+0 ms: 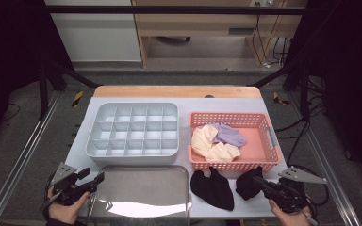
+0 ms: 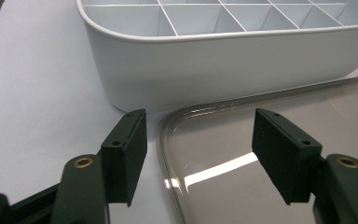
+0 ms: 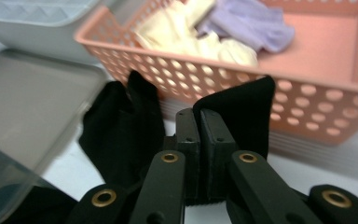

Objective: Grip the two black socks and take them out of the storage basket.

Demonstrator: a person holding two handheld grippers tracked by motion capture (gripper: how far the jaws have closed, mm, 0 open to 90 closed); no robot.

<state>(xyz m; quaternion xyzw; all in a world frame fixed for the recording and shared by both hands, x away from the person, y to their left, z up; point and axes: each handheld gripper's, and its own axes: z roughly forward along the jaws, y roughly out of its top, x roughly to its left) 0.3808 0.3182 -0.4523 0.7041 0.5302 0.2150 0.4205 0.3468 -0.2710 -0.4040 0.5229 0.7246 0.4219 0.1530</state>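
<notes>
The left gripper (image 2: 199,156) waits wide open and empty over the tray (image 2: 279,154) rim, while the right gripper (image 3: 199,122), jaws pinched on a black sock (image 3: 242,112) before the basket (image 3: 307,100), seems mid-carry; next, probably pairing it with the other sock (image 3: 121,130).

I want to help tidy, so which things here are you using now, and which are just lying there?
In use:
- right hand-held gripper, shut on the black sock
- other black sock beside it

Just lying about:
- left hand-held gripper, open over the metal tray
- white divided box
- pink basket with cream socks and a purple sock
</notes>
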